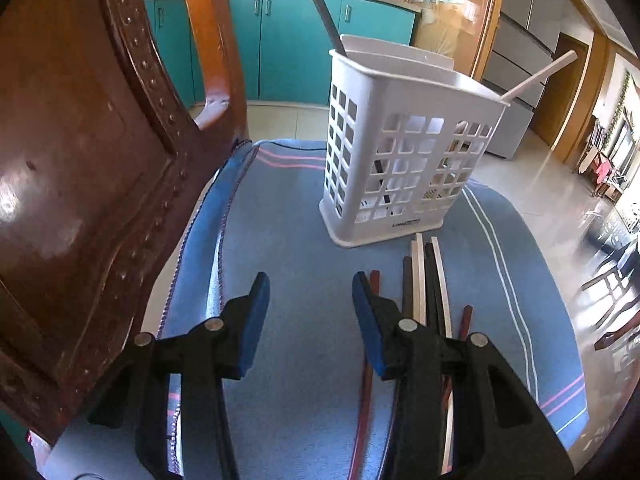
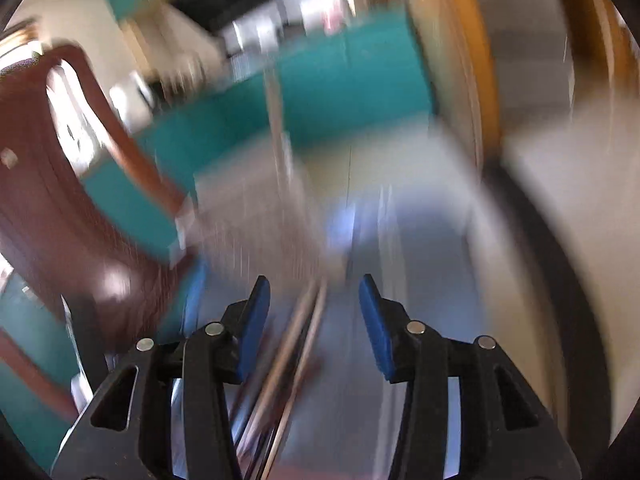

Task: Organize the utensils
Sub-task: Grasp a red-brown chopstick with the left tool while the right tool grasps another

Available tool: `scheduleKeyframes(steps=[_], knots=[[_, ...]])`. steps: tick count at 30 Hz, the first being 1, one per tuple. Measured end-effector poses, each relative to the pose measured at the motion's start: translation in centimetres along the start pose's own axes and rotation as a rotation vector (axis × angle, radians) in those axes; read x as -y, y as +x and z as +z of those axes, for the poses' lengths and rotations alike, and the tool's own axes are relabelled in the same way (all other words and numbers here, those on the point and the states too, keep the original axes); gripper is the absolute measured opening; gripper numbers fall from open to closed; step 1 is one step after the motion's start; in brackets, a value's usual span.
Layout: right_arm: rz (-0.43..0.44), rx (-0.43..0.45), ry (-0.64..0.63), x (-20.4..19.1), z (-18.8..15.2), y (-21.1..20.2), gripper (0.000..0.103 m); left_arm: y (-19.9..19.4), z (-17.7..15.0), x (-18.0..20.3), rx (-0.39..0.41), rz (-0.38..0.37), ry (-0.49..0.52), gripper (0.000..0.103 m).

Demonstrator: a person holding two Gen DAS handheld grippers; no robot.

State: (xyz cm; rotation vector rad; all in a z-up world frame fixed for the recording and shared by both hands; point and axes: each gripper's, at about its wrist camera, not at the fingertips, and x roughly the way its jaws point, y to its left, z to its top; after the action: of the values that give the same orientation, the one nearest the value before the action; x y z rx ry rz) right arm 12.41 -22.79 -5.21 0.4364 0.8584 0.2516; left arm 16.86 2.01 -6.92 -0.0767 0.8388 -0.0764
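Through the left wrist I hold my left gripper [image 1: 311, 286] spread wide and empty; the loose bundle of dark, red and pale chopsticks [image 1: 424, 280] lies just right of its right finger, so closing here could nudge them askew, with the white slotted plastic utensil basket [image 1: 400, 148] ahead. Through the right wrist, heavily blurred, my right gripper [image 2: 314, 290] is also wide, with long sticks [image 2: 296, 344] apparently below and between its fingers, and grabbing at this speed risks missing them.

Blue striped cloth [image 1: 304, 208] carries white basket [image 1: 404, 160], loose chopsticks [image 1: 420, 280].

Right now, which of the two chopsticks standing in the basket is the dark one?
The one at the basket's back left corner, leaning up and left toward the cabinets. The other is pale and pokes out over the right corner.
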Motion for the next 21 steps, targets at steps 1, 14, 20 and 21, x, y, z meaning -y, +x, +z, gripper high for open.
scheduleKeyframes(steps=[1, 14, 20, 21], knots=[[0.009, -0.087, 0.037, 0.5, -1.1, 2.0, 0.042, 0.1, -0.1, 0.2, -0.005, 0.003, 0.009, 0.044], [-0.004, -0.292, 0.095, -1.3, -4.3, 9.8, 0.012, 0.7, -0.9, 0.0, -0.05, 0.014, 0.033, 0.044], [-0.032, -0.238, 0.066, -0.6, -2.4, 8.3, 0.001, 1.8, -1.6, 1.1, -0.107, -0.051, 0.059, 0.044], [-0.061, -0.22, 0.055, -0.2, -2.0, 7.9, 0.001, 2.0, -1.8, 1.5, -0.117, -0.059, 0.071, 0.044]])
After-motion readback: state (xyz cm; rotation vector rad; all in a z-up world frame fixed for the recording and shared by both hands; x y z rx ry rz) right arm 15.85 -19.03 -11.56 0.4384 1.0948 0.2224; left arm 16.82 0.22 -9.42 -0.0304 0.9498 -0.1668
